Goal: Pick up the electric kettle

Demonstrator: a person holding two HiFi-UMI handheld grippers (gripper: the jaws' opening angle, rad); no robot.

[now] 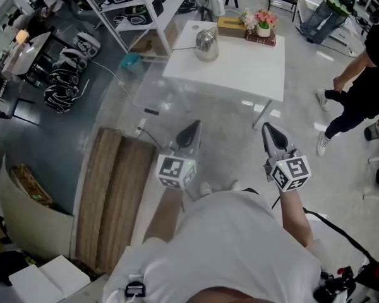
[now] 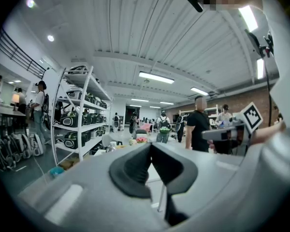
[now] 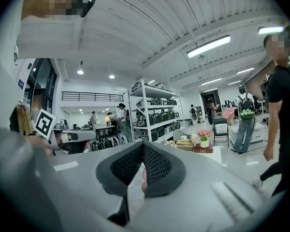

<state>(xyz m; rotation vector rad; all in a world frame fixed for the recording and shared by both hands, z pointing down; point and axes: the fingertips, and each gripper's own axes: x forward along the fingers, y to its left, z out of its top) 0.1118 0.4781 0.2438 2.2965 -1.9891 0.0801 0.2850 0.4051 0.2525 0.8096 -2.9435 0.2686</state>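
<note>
Steel electric kettle upright on the left side of a white bench, well ahead of the left hand-held gripper and right hand-held gripper, both jaws pressed together, holding nothing

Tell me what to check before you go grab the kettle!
1. Kettle in sight: ok, upright on the table.
2. Near enough to reach: not ok, floor lies between it and both grippers.
3. Left gripper open: not ok, jaws together, empty.
4. Right gripper open: not ok, jaws together, empty.
5. Space around kettle: ok, flower pot stands apart.
</note>
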